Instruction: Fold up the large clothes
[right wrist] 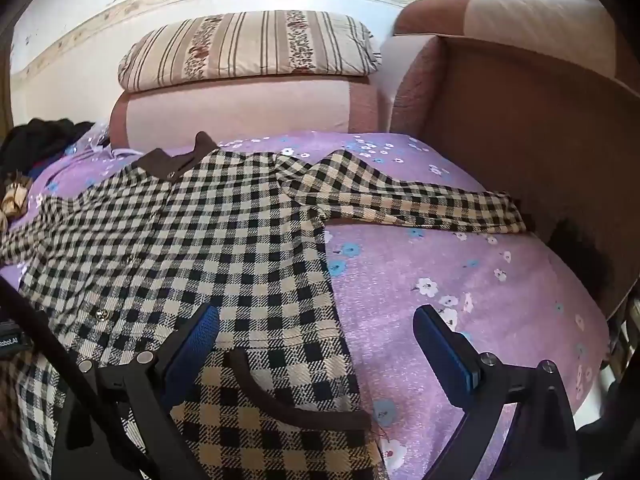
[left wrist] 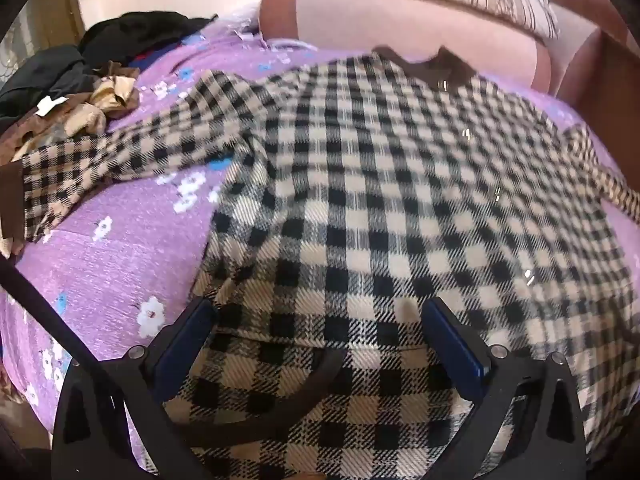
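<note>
Lying spread flat on the purple flowered bedsheet (right wrist: 460, 280), the checked coat (right wrist: 208, 232) runs its long axis from the brown collar (right wrist: 188, 160) in the upper middle of the right wrist frame down to the hem near the bottom edge, where both tools wait. One sleeve (right wrist: 408, 204) reaches out toward the right of that frame, crosswise to the body and ending near the brown sofa arm (right wrist: 520, 140); the other sleeve (left wrist: 100, 164) stretches to the left of the left wrist frame toward a heap of dark clothes (left wrist: 80, 64). The left tool (left wrist: 316, 320) stands wide, holding nothing, its fingers straddling checked cloth at the lower body of the coat. The right tool (right wrist: 316, 324) is equally wide and holds nothing, with one finger over the coat's side edge and the other over bare sheet. By my reckoning the right tool is nearer the right-hand sleeve and that side edge, so a fold inward from there falls to it, the left tool taking the opposite side.
</note>
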The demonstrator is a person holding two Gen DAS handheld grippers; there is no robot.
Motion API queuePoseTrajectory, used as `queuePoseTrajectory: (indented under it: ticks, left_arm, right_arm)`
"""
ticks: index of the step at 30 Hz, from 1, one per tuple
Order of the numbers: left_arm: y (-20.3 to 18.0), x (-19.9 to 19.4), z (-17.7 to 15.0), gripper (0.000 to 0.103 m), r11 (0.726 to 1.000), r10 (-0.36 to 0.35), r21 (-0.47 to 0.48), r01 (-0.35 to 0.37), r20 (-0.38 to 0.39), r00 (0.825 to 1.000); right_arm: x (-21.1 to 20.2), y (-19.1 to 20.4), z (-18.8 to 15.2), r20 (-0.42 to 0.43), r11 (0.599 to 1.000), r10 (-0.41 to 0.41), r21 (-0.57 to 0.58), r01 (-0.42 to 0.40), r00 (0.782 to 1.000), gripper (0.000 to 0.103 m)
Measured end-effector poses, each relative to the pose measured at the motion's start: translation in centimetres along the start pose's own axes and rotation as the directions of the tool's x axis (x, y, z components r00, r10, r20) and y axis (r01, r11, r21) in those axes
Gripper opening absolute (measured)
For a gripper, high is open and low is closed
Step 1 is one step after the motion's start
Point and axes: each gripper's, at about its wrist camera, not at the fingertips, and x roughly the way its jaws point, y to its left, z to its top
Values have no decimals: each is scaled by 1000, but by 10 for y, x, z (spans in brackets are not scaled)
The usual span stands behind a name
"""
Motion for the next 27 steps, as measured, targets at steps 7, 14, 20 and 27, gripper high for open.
queuePoseTrajectory:
  ticks: [7, 14, 20, 27]
  left_arm:
    - [4, -1, -6, 103, 1000, 7, 27, -7, -14, 1000]
    - [-1, 4, 4, 103, 998, 28, 51, -26, -36, 999]
    - [-1, 4, 4, 103, 999, 18, 45, -16, -36, 999]
    - [7, -17, 3, 103, 1000, -12, -9, 13, 14, 1000]
  right_arm:
    - [-2, -11, -1, -1, 999, 10, 31, -10, 1000, 100]
    - [-3, -6, 1, 3, 1000, -13, 25, 13, 1000, 100]
    - [-2, -4, -1, 0, 1000, -27, 15, 27, 1000, 100]
    - [-9, 1, -6, 22, 999, -45, -20, 45, 999, 100]
